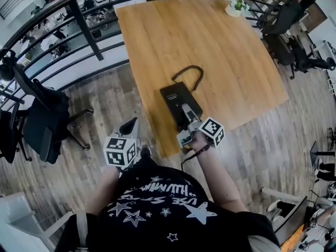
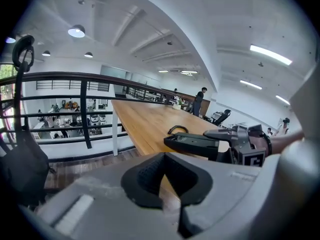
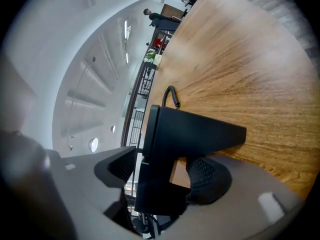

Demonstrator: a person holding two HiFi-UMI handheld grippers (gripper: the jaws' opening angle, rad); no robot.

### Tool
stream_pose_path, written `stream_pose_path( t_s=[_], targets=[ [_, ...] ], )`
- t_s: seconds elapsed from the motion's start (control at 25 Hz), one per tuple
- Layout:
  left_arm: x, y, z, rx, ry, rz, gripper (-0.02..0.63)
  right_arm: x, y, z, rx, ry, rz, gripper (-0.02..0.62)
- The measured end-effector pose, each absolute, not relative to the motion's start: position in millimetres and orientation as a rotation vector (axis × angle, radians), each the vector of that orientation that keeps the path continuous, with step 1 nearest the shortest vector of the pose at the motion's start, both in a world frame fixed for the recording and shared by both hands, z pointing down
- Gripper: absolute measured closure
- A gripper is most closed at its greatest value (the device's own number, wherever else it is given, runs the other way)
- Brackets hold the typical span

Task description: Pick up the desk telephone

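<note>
Black and slab-shaped, the phone (image 1: 178, 101) lies at the table's (image 1: 210, 41) near edge. Its long axis runs from that edge in toward the table's middle, angled a little left in the head view. Its near end points at the person and its far end at the cord (image 1: 190, 73), which loops on the wood just beyond it. The right gripper (image 1: 190, 121) reaches in over the near edge and is clamped on the phone's near end. The right gripper view shows the dark body standing between the two pads, which sit wide apart on either side of it. The left gripper (image 1: 131, 127) hangs off the table, over the floor beside its near left corner. Its jaws are drawn almost together with only a sliver of gap and nothing in it. The head view alone gives the phone's flat top face and its whole outline. It also shows a plant pot (image 1: 236, 7) at the table's far corner, a railing (image 1: 84, 25) along the table's left side, and a chair (image 1: 44, 125) further left. The left gripper view sees the phone edge-on, as a thin wedge jutting from the right gripper along the table's length, and a person (image 2: 199, 100) standing past the far end. The right gripper view shows the phone's end and sloped underside, with the cord's coiled end behind it. No view settles whether the phone is off the wood.
</note>
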State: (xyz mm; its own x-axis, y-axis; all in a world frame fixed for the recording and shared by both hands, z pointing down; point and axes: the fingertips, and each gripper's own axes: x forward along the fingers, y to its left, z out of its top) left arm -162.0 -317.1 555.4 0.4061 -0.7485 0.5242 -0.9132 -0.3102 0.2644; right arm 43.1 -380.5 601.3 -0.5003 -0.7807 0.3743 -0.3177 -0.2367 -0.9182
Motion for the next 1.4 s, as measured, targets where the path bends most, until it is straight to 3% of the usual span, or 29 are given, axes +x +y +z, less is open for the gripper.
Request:
stream_pose_path(
  t_s=[0.2,1.4],
  targets=[
    [-164.3,-331.0,554.1,2.135,-1.399,0.409,0.604,44.9,-379.9,604.3,-1.327,1.682,-1.819,0.356],
    [-145.2,-302.2,551.7,2.134,-1.382,0.41,0.604,66.5,-357.4,537.2,-1.049,1.807,-1.629,0.4]
  ],
)
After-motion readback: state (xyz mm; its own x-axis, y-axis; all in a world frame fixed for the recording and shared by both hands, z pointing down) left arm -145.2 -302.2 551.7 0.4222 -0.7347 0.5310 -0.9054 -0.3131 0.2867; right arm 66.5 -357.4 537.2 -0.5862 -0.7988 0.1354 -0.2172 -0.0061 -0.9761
